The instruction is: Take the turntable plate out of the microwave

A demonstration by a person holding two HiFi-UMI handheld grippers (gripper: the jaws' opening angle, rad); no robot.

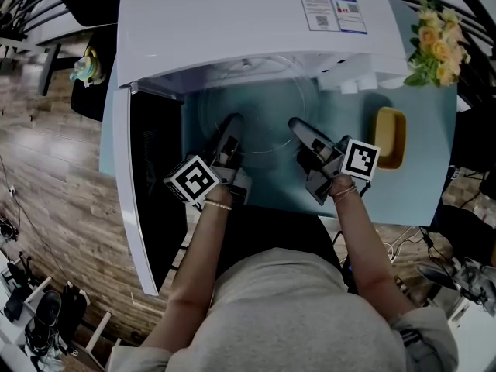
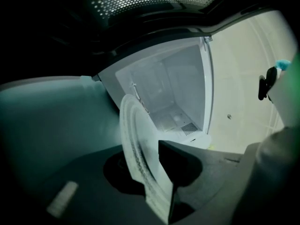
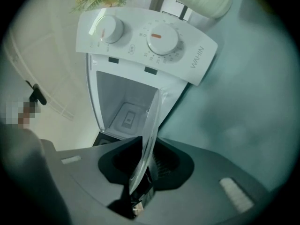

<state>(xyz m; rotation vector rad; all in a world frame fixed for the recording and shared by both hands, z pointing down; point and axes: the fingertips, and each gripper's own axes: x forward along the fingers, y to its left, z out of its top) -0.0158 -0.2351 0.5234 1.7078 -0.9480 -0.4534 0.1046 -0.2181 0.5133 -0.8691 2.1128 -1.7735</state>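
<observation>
**Plate held clear of the microwave by both claws**

The clear turntable plate [image 1: 260, 115] hangs over the blue surface [image 1: 422, 192], just in front of the white microwave [image 1: 232, 22], whose door [image 1: 143, 184] stands wide open to the left. The left claw [image 1: 231, 122] is clamped on the plate's left rim and the right claw [image 1: 299, 125] on its right rim (each gripper view shows the rim pinched edge-on between the jaws). A yellow dish [image 1: 390, 136] lies on the surface to the right, near some flowers [image 1: 438, 41].
</observation>
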